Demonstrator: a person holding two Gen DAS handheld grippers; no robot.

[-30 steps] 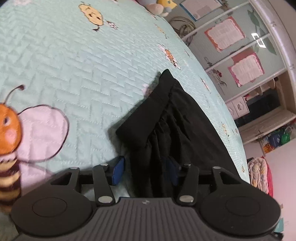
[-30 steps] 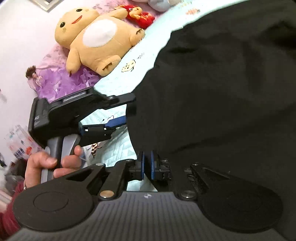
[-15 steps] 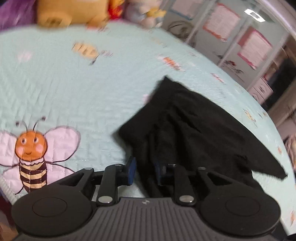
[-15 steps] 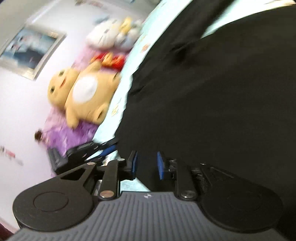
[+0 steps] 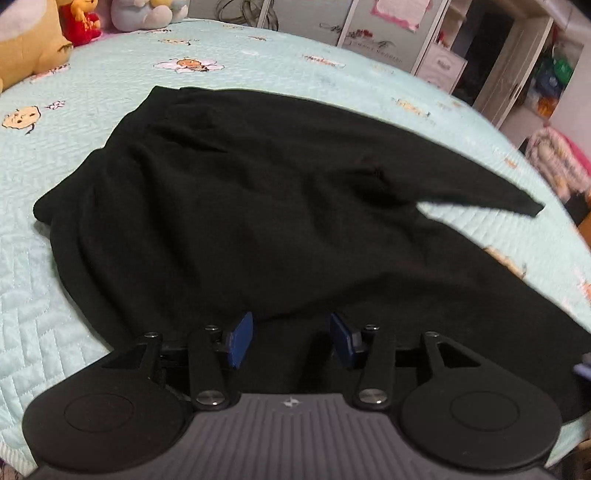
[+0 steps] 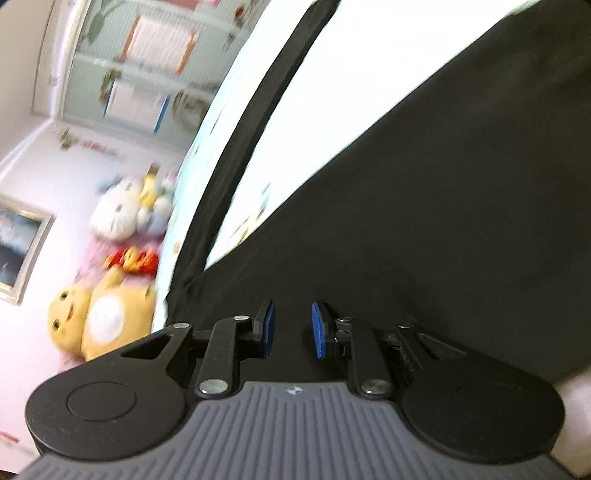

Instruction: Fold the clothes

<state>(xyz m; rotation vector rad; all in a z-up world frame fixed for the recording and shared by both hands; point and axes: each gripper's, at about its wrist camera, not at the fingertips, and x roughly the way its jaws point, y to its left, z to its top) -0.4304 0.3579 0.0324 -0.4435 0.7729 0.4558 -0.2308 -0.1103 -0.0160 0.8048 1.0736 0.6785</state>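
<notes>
The left gripper (image 5: 291, 339) hangs low over the near edge of the black garment (image 5: 258, 192), its blue-padded fingers (image 5: 240, 341) parting at this moment, with a clear gap between them. Dark cloth lies under and between the pads, but neither pad presses on it. The right gripper (image 6: 290, 330) shows its two blue pads apart with a modest gap; black fabric fills the space below and behind them, and nothing is pinched there either.

Outward from the left fingers, the garment lies spread over the bed (image 5: 66, 280), which is covered in a pale green quilted spread printed with small bees. The cloth bunches into soft folds at its left side, and a long sleeve (image 5: 480, 192) runs out to the right, its cuff lying flat on the quilt. In the right wrist view, which is tilted and blurred, the garment (image 6: 424, 221) fills the right half, and a narrow black strip of it crosses the bright bedspread toward the far end.

At the far left of the bed sit plush toys: a yellow one (image 6: 96, 317), a red one (image 5: 79, 20) and a pale one (image 6: 114, 218). Cabinets (image 5: 443, 66) stand beyond the far right side.
</notes>
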